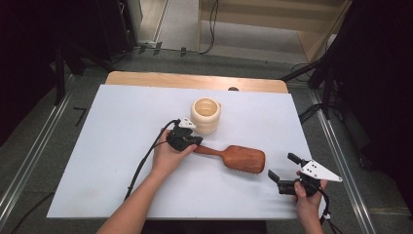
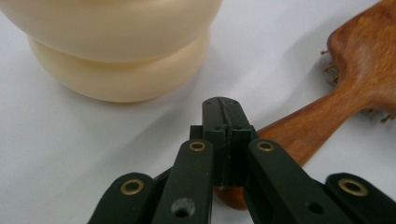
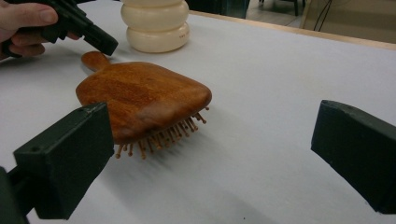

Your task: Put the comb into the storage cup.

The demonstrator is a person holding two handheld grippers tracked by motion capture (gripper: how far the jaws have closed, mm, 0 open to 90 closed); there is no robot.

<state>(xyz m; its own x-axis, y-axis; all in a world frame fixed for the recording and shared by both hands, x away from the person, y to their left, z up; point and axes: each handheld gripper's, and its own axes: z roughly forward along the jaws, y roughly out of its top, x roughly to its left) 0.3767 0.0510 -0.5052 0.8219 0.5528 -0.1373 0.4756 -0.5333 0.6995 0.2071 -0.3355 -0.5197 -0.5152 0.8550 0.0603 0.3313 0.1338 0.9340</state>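
A wooden hairbrush [image 1: 241, 158] lies bristles down on the white table cover [image 1: 122, 161], its handle pointing left. My left gripper [image 1: 197, 142] is shut with nothing between its jaws, the tips hovering over the end of the handle. In the left gripper view the closed jaw tips [image 2: 224, 108] sit just above the handle of the brush [image 2: 322, 114]. My right gripper [image 1: 282, 166] stands wide open just right of the brush head. In the right gripper view the brush [image 3: 140, 95] lies ahead of the gripper [image 3: 210, 154], nearer the left pad and apart from both.
A cream ribbed pot [image 1: 205, 115] stands upright just behind the left gripper, seen close as the pot [image 2: 116, 51] and farther off as the pot [image 3: 156, 23]. The left hand's gripper [image 3: 88, 32] shows beyond the brush. The table's wooden far edge [image 1: 195, 80] lies behind.
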